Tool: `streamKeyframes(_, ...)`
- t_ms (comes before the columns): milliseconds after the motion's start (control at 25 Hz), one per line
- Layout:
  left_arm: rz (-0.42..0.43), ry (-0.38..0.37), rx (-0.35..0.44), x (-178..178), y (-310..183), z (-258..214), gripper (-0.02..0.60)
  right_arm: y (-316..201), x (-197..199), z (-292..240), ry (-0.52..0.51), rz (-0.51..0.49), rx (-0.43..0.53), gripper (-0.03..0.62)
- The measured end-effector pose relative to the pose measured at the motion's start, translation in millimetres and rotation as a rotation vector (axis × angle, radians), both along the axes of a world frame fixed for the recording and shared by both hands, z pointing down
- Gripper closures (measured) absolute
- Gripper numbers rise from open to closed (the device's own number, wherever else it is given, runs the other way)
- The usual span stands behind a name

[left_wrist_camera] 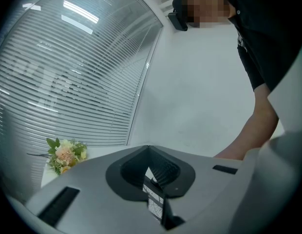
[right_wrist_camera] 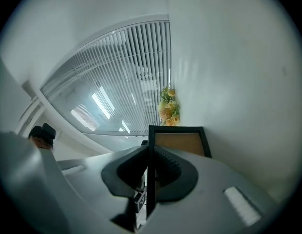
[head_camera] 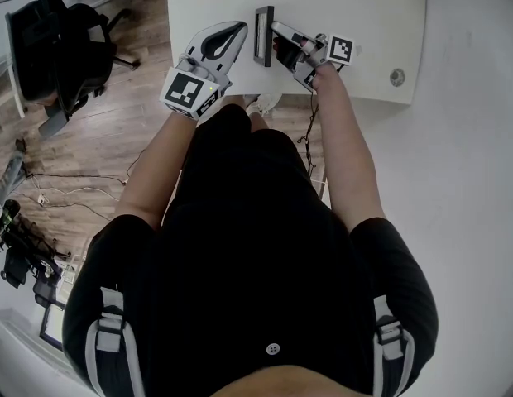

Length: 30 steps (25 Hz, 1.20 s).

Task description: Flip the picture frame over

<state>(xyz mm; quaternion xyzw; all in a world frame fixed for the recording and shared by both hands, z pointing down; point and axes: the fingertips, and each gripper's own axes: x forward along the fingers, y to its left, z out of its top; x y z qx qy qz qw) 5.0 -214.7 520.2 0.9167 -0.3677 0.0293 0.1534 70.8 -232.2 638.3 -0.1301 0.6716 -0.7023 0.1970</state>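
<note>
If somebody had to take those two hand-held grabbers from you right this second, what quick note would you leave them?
Right gripper: jaws clamped on the edge of the black rectangular picture frame, whose brown backing faces its camera.
Left gripper: jaws shut, holding nothing, beside the frame.
Frame: stands on its edge on the white table.
Done: frame raised upright, about half-flipped.
Left: lower it onto its other face, then release.

Left tongs closed, empty; right tongs level, clamped on picture frame.
</note>
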Motion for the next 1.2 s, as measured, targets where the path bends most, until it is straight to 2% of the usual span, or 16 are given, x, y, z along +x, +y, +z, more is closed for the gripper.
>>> streamKeyframes(240,0.0,0.004,0.002,0.2,0.7,-4.7,0.578,-2.7,3.5,-1.6,0.059,0.004,0.02,0.539)
streamKeyframes(520,-0.001,0.002,0.011,2.9,3.4,-10.9,0.578,-8.4,16.9,-0.3,0.178,0.029,0.077,0.528)
streamKeyframes(720,-0.005,-0.007,0.01,5.2,6.7,-11.0,0.578,-11.9,29.3,2.3,0.238,0.057,0.102,0.49)
streamKeyframes(1040,-0.016,-0.01,0.011,6.5,10.5,-13.0,0.578,-13.8,41.2,12.4,0.423,0.042,0.148,0.461)
streamKeyframes(1200,-0.023,-0.015,0.011,5.4,12.4,-12.0,0.578,-12.9,44.2,21.2,0.51,0.019,0.158,0.484)
